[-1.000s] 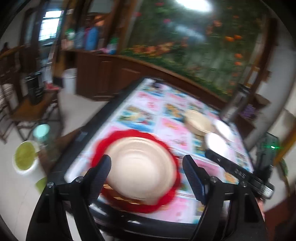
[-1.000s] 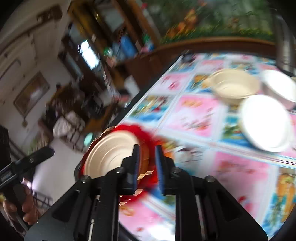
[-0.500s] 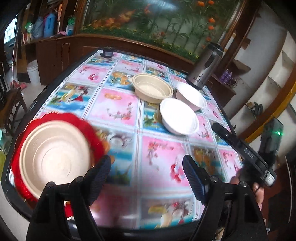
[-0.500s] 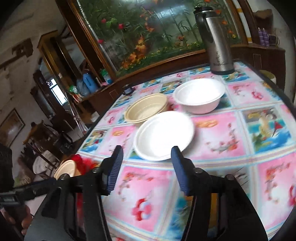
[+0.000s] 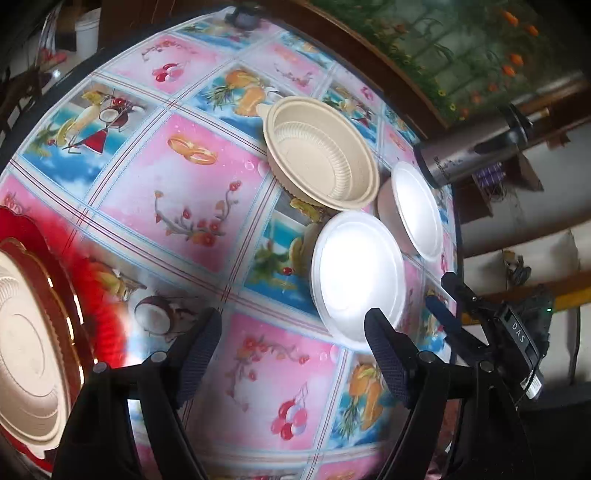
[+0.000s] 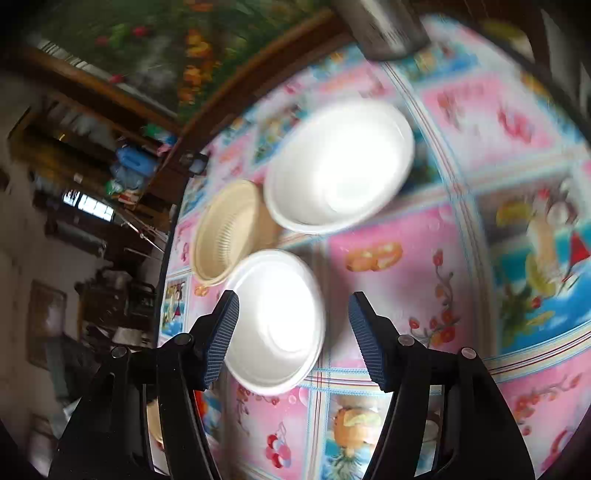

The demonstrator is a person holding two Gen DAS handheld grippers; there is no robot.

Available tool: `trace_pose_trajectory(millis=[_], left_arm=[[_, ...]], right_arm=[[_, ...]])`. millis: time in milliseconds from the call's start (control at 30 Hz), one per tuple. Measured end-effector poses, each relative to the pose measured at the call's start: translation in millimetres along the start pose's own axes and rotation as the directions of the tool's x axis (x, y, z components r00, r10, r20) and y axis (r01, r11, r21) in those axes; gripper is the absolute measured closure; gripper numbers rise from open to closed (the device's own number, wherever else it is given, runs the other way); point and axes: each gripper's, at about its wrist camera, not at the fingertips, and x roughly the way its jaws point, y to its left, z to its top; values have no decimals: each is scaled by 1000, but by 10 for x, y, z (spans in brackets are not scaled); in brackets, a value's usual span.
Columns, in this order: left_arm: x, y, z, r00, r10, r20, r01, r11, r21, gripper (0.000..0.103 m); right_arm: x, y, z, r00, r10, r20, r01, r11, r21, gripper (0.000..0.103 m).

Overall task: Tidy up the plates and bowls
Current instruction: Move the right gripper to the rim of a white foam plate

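Observation:
A beige ribbed bowl (image 5: 321, 151) stands on the picture tablecloth. A near white bowl (image 5: 358, 273) and a far white bowl (image 5: 417, 210) stand beside it. A beige plate (image 5: 26, 365) lies on a red plate (image 5: 99, 295) at the left edge. My left gripper (image 5: 291, 350) is open and empty above the cloth. In the right wrist view my right gripper (image 6: 293, 332) is open, its fingers either side of the near white bowl (image 6: 273, 321), apart from it. The beige bowl (image 6: 225, 232) and far white bowl (image 6: 340, 162) lie beyond.
A steel thermos (image 5: 476, 147) stands at the table's far right; it also shows in the right wrist view (image 6: 384, 26). The right gripper's handle (image 5: 495, 325) is at the table's right edge. A wooden counter with a fish tank (image 5: 443, 48) runs behind.
Both grippers swung from the red plate toward the bowls. The right gripper went from nearly shut to open and now straddles the near white bowl. The left gripper stayed open.

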Motion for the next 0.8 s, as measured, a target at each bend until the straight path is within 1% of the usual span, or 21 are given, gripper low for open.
trace_pose_trajectory(millis=[67, 133, 167, 267, 300, 400, 433, 667, 700, 767, 800], left_arm=[[24, -24, 17, 1000, 15, 8, -16, 1000, 3, 23], [55, -32, 33, 1000, 26, 16, -26, 1000, 2, 23], [72, -33, 47, 999, 29, 17, -29, 1000, 2, 23], [147, -38, 109, 999, 35, 24, -35, 999, -5, 23], [174, -51, 135, 999, 33, 24, -33, 999, -6, 23], [273, -89, 186, 999, 32, 15, -31, 999, -11, 23], [304, -103, 189, 1000, 20, 9, -20, 1000, -17, 23], [413, -262, 178, 1000, 1, -16, -1, 1000, -1, 23], [425, -285, 178, 1000, 3, -18, -3, 1000, 4, 23], [442, -316, 176, 1000, 17, -19, -17, 1000, 15, 23], [444, -323, 176, 1000, 26, -15, -26, 1000, 18, 23]], right_arm=[[82, -103, 37, 1000, 30, 2, -30, 999, 31, 41], [143, -159, 26, 999, 48, 19, -48, 999, 25, 41], [178, -200, 2, 997, 72, 24, -73, 997, 32, 41], [251, -266, -28, 990, 142, -12, -141, 989, 52, 40], [273, -267, -42, 989, 145, -24, -144, 989, 40, 40], [331, -248, -98, 993, 109, -37, -108, 994, 22, 40], [356, -241, -115, 993, 107, -50, -106, 994, 19, 40], [353, -380, -123, 991, 132, -34, -128, 987, 93, 41], [352, -383, -123, 991, 132, -34, -128, 987, 97, 42], [353, -382, -139, 989, 141, -36, -136, 985, 103, 46], [357, -373, -139, 988, 152, -37, -147, 984, 105, 46]])
